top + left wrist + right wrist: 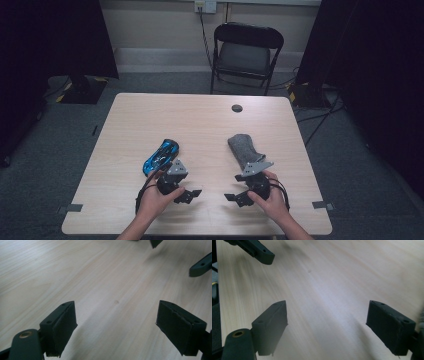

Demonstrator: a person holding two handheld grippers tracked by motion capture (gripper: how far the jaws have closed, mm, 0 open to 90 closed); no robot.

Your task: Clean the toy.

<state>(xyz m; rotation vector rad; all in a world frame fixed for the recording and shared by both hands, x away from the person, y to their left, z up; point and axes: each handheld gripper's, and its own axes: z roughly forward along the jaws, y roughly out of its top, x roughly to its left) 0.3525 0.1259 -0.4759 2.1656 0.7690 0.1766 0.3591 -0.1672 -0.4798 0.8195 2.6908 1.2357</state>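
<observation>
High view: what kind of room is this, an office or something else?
Probably a lab or recording studio rather than an office: a bare wooden table on grey carpet, dark curtains on both sides, a lone folding chair, and cables trailing over the floor.

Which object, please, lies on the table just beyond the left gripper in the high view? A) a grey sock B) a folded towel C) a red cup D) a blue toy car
D: the blue toy car lies beside the left gripper; the grey sock lies by the right gripper.

toy car (161, 156) left on table (200, 120), sock (243, 148) right; chair (246, 50) behind table.
</observation>
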